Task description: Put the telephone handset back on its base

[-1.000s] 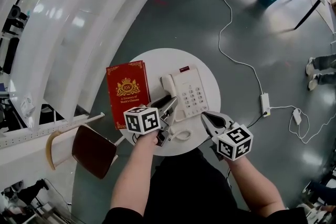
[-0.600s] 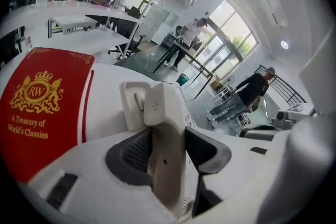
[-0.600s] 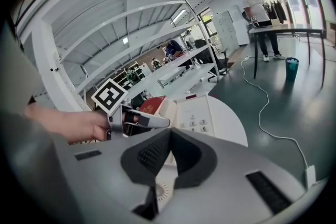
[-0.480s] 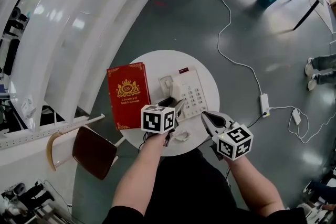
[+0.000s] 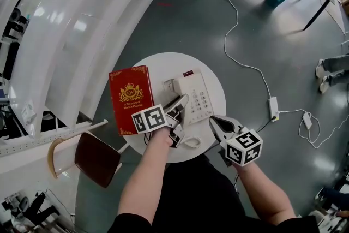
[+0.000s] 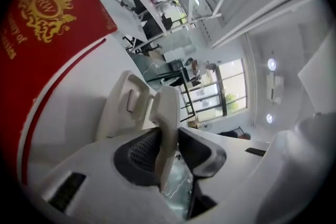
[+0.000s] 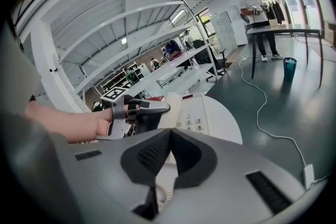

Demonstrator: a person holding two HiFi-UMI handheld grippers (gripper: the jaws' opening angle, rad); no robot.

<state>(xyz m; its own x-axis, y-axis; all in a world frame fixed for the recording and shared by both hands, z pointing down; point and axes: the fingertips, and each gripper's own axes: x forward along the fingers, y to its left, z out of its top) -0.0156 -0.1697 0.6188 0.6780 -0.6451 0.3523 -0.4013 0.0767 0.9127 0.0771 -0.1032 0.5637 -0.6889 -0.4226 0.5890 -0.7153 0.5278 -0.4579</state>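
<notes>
A cream telephone base (image 5: 197, 93) stands on the round white table (image 5: 163, 65). Its handset cradle (image 6: 123, 105) is bare. My left gripper (image 5: 180, 103) is at the base's near left side and holds the cream handset (image 6: 167, 105) edge-on just short of the cradle. Its jaws have just been closing, with the handset between them, and the pads press on it. The right gripper view shows the handset (image 7: 170, 110) beside the keypad. The coiled cord (image 5: 190, 142) lies on the near table edge. My right gripper (image 5: 217, 123) hovers shut and empty at the table's near right.
A red book (image 5: 130, 96) lies left of the base. A brown chair (image 5: 97, 156) stands at the table's near left. Long white curved benches (image 5: 71, 35) run along the left. A cable and power strip (image 5: 275, 107) lie on the floor to the right.
The left gripper's marker cube swung right, then back left, as the wrist rolled with the handset at the base's left side. The right gripper has stayed where it was.
</notes>
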